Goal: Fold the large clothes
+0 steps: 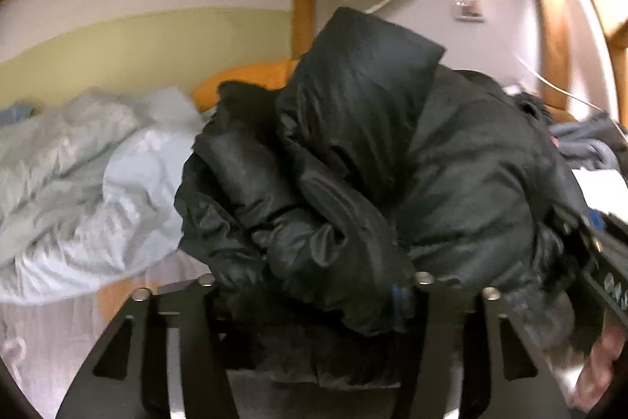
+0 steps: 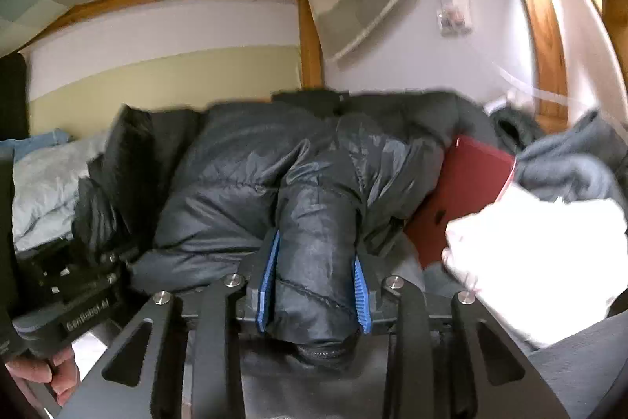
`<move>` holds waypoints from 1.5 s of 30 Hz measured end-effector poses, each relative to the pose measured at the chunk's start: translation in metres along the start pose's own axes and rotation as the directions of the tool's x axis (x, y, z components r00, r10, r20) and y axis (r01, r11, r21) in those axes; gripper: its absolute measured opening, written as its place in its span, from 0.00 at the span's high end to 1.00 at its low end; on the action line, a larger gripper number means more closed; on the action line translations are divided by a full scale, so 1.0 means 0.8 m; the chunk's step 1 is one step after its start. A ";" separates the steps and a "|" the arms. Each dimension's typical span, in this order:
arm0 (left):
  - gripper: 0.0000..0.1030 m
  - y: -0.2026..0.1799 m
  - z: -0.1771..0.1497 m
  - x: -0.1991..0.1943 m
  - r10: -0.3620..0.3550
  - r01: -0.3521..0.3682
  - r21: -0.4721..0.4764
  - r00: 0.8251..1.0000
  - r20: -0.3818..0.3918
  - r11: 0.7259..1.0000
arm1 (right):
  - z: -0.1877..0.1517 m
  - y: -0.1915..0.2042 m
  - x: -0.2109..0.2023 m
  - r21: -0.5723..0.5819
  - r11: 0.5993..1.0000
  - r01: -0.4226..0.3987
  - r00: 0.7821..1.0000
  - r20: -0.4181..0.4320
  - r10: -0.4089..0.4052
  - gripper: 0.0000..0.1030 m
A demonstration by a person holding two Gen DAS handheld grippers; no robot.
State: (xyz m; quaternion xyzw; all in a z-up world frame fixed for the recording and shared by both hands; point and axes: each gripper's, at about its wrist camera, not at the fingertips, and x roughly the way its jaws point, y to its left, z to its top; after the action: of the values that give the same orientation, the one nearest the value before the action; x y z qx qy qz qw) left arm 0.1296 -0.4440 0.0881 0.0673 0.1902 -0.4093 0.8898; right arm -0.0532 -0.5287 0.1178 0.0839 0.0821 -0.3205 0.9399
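I've got the black puffer jacket [image 2: 243, 183] bunched up over the bed [image 1: 51, 321], w/ a rumpled pale duvet [image 1: 78, 183] to its left. My right claw [image 2: 314, 285] is pinching a padded fold of the jacket, poss. a sleeve, betw. its blue pads [image 2: 271, 277]; fabric fills the gap. Left claw [image 1: 310, 285]: the jacket drapes over the tips and hides them, only a bit of blue shows, so can't tell if it's gripping or spread. In right wrist view a dark red laptop [image 2: 463, 191] lies just right of the jacket, w/ a white cloth [image 2: 549, 262] overlapping its corner and grey clothing [image 2: 569, 163] behind.
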 end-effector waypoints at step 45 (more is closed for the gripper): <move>0.00 0.130 -0.226 -0.219 0.348 -0.346 -0.045 0.928 0.129 0.937 | -0.190 0.131 -0.102 -0.071 0.993 -0.092 0.996 -0.006 0.091 0.00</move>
State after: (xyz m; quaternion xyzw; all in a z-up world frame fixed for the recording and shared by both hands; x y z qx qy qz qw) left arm 0.0524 -0.2027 -0.0130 0.0626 0.1190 -0.2472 0.9596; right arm -0.0678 -0.3667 -0.0023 0.0544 0.0909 -0.2738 0.9559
